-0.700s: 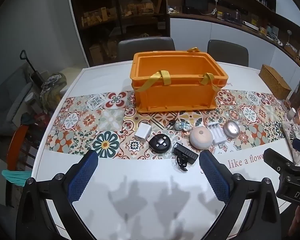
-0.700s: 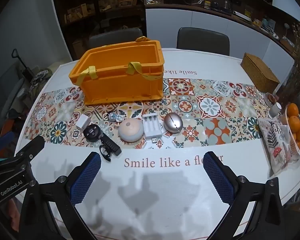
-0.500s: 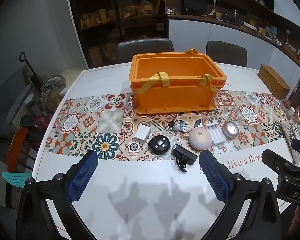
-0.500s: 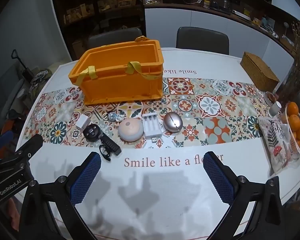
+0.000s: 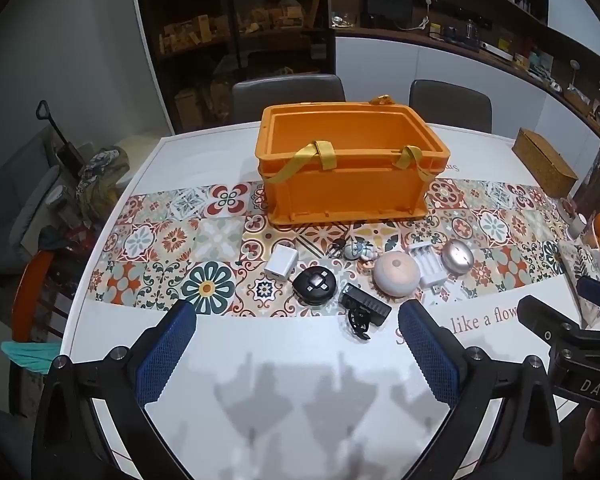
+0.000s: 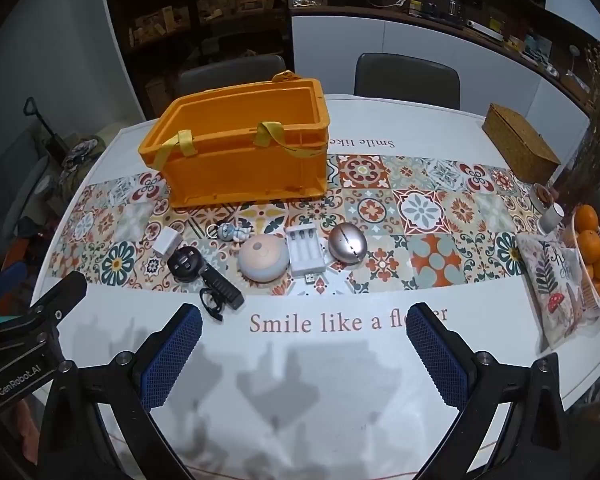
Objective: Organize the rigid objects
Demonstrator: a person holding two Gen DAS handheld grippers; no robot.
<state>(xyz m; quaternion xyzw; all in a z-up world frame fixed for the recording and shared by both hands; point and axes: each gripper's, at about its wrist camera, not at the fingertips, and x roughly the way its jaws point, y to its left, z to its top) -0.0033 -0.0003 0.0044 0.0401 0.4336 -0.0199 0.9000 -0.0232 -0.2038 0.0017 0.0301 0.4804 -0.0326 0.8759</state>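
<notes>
- The left gripper [image 5: 296, 344] and the right gripper [image 6: 304, 348] both hang over the bare white table [image 6: 340, 392] at the bottom of the frame, fingers spread wide, holding nothing.
- The small rigid items lie in a row at mid-frame, just below the empty orange crate [image 6: 236, 152].
- The pink dome [image 6: 263, 258] and silver egg-shaped case [image 6: 347, 243] look smooth and light — likely slippery; grip low across their widest part.
- The white battery charger [image 6: 306, 251] and white cube adapter [image 6: 167, 242] offer flat, stiff sides — easier holds.

Bare white table [image 6: 320, 380] is lying open along the near edge; a row of small gadgets [image 6: 264, 258] is blocking the way toward the orange crate [image 6: 240, 152] mid-table.
</notes>
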